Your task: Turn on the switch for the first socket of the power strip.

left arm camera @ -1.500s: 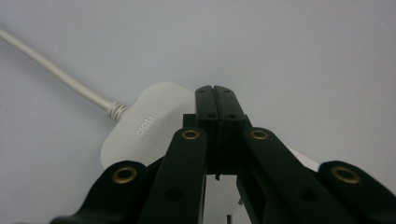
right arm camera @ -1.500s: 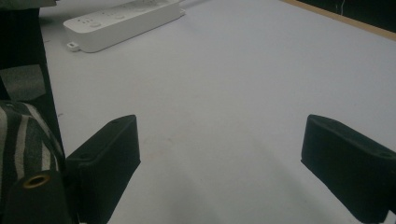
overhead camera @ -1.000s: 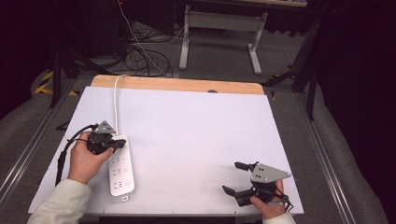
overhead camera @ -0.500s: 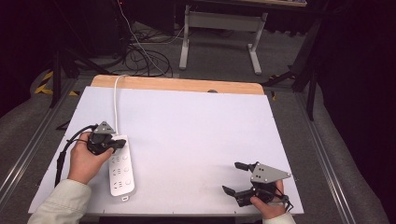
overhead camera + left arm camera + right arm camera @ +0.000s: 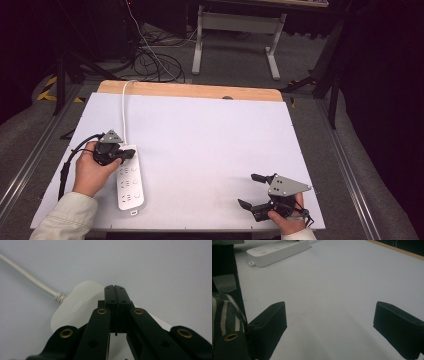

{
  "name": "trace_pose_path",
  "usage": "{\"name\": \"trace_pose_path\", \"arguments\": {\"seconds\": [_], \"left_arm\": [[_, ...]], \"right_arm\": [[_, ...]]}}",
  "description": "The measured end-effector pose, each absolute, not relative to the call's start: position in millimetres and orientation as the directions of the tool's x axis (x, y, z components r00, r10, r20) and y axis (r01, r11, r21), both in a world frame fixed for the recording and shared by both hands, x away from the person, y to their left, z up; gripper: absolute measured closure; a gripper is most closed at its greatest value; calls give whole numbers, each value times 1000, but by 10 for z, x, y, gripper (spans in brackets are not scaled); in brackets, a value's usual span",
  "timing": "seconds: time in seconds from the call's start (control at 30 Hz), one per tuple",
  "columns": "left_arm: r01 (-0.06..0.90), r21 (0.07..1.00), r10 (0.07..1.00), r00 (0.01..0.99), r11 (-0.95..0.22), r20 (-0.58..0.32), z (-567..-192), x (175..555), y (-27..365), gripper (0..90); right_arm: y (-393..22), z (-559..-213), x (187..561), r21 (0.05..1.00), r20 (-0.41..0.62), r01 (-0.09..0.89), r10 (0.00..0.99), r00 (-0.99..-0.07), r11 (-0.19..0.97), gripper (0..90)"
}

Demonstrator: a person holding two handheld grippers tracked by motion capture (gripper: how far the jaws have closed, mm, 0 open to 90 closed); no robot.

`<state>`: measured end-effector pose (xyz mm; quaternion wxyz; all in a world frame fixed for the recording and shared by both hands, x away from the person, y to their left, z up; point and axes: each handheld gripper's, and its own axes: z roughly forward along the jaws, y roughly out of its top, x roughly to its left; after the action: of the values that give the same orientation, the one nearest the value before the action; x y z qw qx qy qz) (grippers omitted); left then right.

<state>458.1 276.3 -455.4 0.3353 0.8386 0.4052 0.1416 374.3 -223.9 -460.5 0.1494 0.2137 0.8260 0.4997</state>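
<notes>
Nothing is shifting between the earlier frames and this one: the left gripper (image 5: 131,154) is still parked over the cord end of the power strip (image 5: 131,186), and the right gripper (image 5: 252,190) is still waiting at about five o'clock on the table (image 5: 210,135). That stillness is telling me the left hand is pausing on the strip, probably pressing or steadying it rather than lifting it, though whether the tips are touching the casing I cannot tell. In the left gripper view the jaws are standing tight together, nothing between them, their tip (image 5: 115,293) hovering over the strip's rounded corner (image 5: 75,307). In the right gripper view the jaws are standing wide apart over bare tabletop, with the strip (image 5: 278,250) lying off at eleven o'clock. The strip is sitting at about eight o'clock on the table, long and narrow, smooth glossy white plastic with soft rounded corners, a row of small round buttons and a grey embossed brand mark. Its cord (image 5: 123,107), white and round with a ribbed strain relief, is running off toward twelve o'clock. The table is wearing a matte, pale grey-white sheet, wooden edge showing at the far side.
</notes>
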Motion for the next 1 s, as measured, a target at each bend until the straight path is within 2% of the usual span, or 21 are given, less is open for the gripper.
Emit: {"name": "trace_pose_path", "arguments": {"seconds": [1.0], "left_arm": [[596, 676, 791, 611, -433, -33, -4574, 4558, 2754, 900]], "right_arm": [[-2238, -4603, 3736, 890, -32, 201, 495, -868, 409, 118]]}}
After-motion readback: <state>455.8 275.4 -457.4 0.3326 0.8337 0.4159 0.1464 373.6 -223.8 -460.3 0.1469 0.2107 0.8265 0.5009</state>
